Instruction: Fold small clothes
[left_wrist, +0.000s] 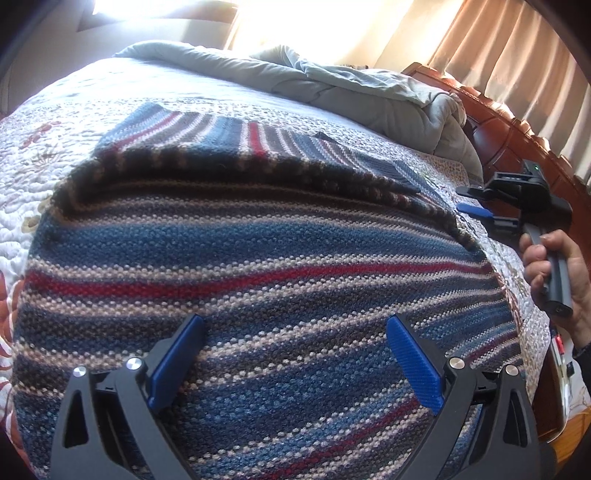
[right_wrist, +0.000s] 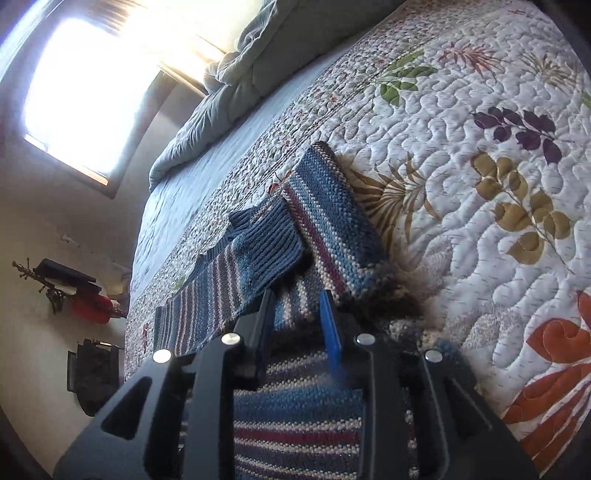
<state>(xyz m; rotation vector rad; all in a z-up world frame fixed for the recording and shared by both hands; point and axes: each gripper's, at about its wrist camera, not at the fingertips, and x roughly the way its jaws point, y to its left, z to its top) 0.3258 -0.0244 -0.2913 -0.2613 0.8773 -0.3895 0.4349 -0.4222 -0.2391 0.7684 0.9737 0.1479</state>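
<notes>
The left gripper (left_wrist: 295, 332) stands with its blue-padded jaws spread wide over the striped knit sweater (left_wrist: 258, 258), nothing pinched between them. The sweater, banded in blue, red, grey and cream, lies flat on the quilted bedspread (left_wrist: 55, 122) and fills the near and middle field of the left wrist view; its far portion is folded over, and a ribbed cuff (left_wrist: 406, 173) shows at about 2 o'clock. At 3 o'clock in that view a hand (left_wrist: 546, 266) holds the handle of the right gripper (left_wrist: 472, 201) just beside the sweater's edge. In the right wrist view the right gripper (right_wrist: 295, 306) has its jaws parted narrowly above the knit; no cloth is seen pinched between them. Ahead of it at 12 o'clock lies a folded sleeve with its ribbed blue cuff (right_wrist: 266, 243). Farther off, a grey duvet (left_wrist: 351, 85) is bunched at the bed's far end below a bright window (right_wrist: 85, 85). No brand, label or legible writing is visible.
</notes>
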